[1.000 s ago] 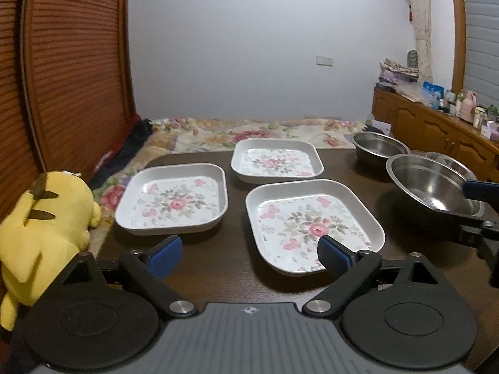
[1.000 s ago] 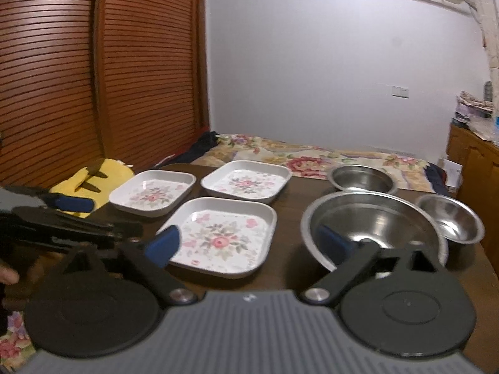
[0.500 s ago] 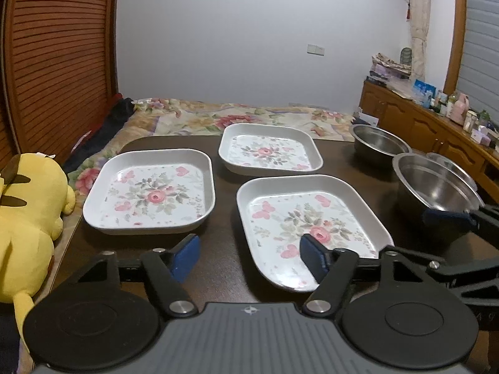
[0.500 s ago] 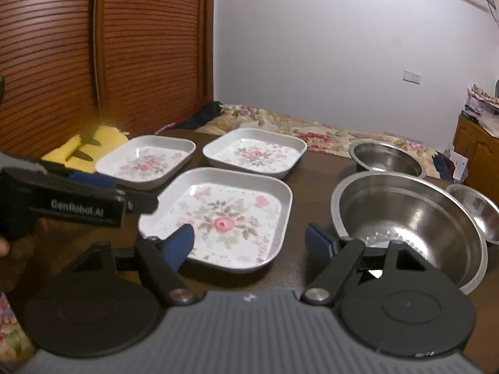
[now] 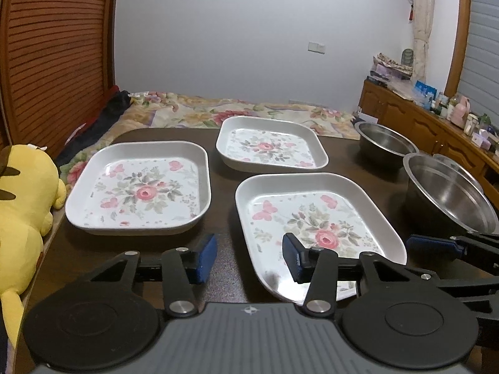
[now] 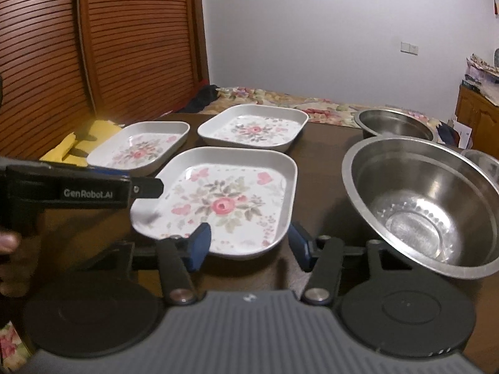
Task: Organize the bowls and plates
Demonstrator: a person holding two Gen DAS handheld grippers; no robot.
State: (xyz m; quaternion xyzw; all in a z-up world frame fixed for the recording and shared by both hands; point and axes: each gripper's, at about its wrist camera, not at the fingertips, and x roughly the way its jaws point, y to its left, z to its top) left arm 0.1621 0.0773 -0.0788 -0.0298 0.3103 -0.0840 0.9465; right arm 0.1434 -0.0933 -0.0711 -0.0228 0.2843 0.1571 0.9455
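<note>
Three white square floral plates (image 5: 140, 187) and three steel bowls (image 6: 418, 205) sit empty on the dark brown surface (image 5: 224, 162). Left gripper (image 5: 249, 257), marked "GenRobot.AI", and right gripper (image 6: 249, 243) both gape wide, holding nothing, at the nearest plate (image 6: 224, 199).

Both tongs have moved in on the nearest white square floral plate (image 5: 315, 218). Left tongs (image 5: 249, 257) now lower and closer, blue pads narrower apart than a second ago; right pad (image 5: 291, 257) now overlaps the plate's near left rim, left pad over bare dark tabletop (image 5: 224, 205). Right tongs (image 6: 249, 244) shifted left off the large steel bowl (image 6: 421, 205) and now straddle the plate's near right corner, gap narrower too. Left tongs' body now reaches the plate's left edge in the right wrist view.
</note>
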